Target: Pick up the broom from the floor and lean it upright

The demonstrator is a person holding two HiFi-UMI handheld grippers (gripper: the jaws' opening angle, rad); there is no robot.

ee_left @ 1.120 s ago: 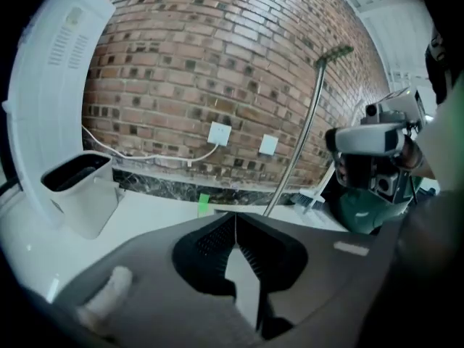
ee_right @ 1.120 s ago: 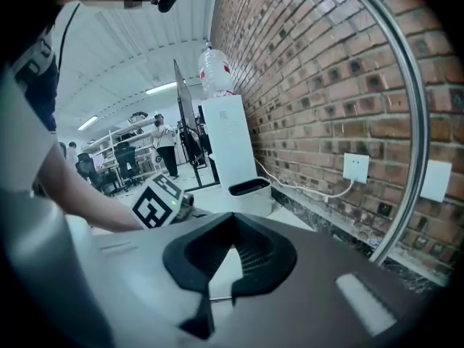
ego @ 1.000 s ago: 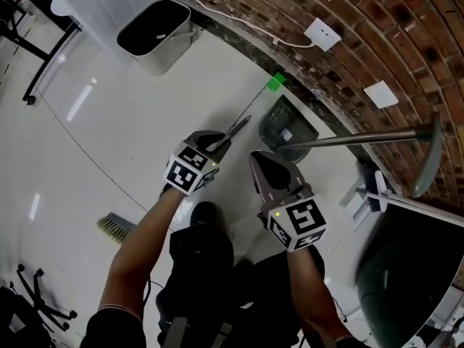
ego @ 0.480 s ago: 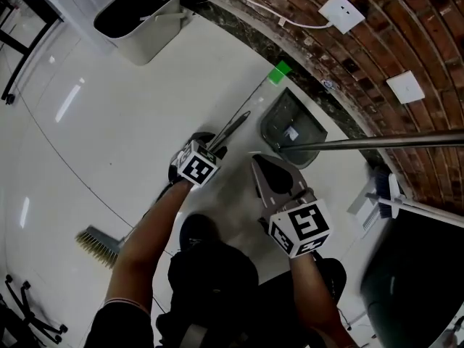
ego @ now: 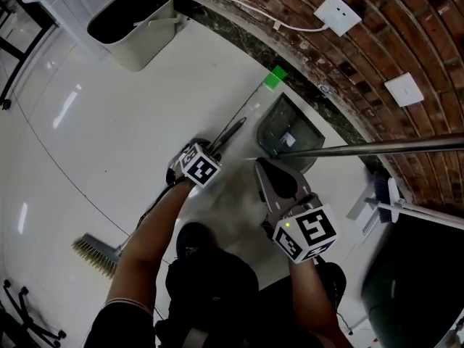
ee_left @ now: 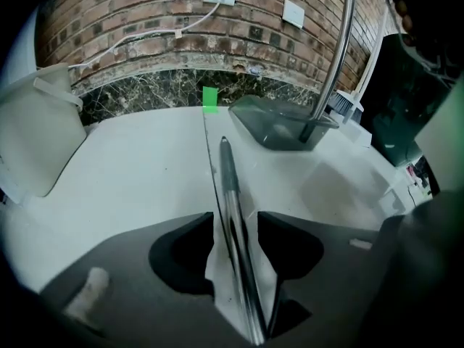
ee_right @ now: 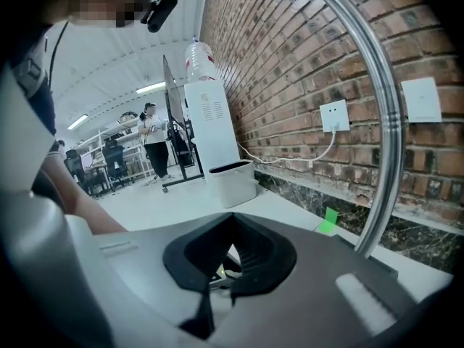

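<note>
There is one broom (ee_left: 230,194), and it lies flat on the white floor (ego: 109,122). Its bristle head (ego: 94,254) sits down by the person's left elbow. Its metal handle (ego: 230,132) runs up past the forearm and ends short of the wall.

There are two grippers. The left gripper (ee_left: 235,220) is low over the handle with its fingers spread. The handle passes between them, but neither pad presses on it. The right gripper (ee_right: 233,216) hangs just beside the left one with its fingers closed tip to tip and nothing between them.

One grey dustpan (ego: 286,130) stands near the skirting, just beyond the broom's tip. Its single long steel pole (ego: 377,147) reaches off to the right, above the right gripper.

One white bin (ego: 138,53) stands further along the brick wall (ego: 406,35). On the wall are two white plates, one with a cable (ego: 337,14) and one plain (ego: 404,89). One green marker (ego: 275,78) is stuck at the foot of the wall.
</note>
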